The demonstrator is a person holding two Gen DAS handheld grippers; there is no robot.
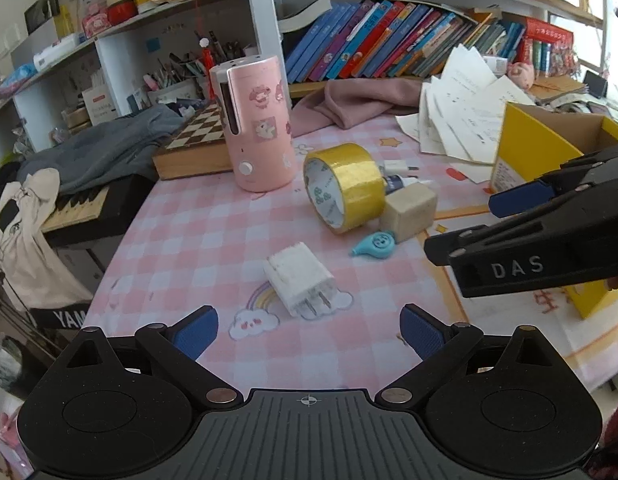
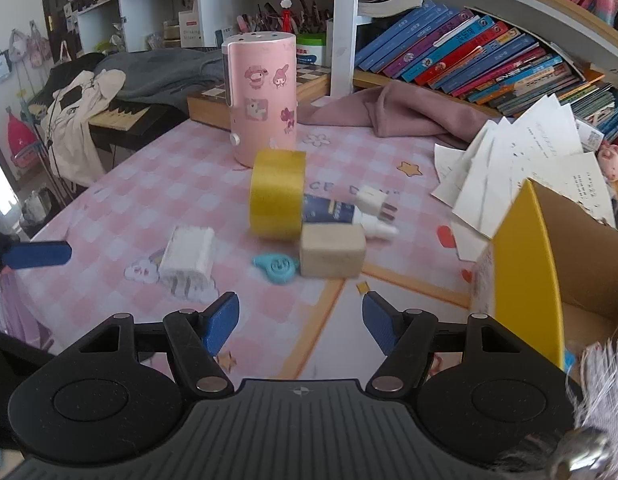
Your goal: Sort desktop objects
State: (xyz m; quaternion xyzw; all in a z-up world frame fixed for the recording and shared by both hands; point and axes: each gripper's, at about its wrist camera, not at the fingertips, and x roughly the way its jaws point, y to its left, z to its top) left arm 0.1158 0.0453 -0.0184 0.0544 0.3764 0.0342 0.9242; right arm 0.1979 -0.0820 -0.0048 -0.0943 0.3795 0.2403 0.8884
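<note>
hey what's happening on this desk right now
A person holds a gripper in each hand over a pink checked tablecloth. Both the left gripper and the right gripper are open and empty. A white charger, yellow tape roll, beige block and blue correction tape lie unsorted beside a yellow box.

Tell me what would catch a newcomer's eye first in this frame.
Probably the tall pink sticker-covered canister standing at the back of the pink checked tablecloth. In front of it lies a roll of yellow tape on its edge against a beige block. A yellow cardboard box stands open at the right.
</note>
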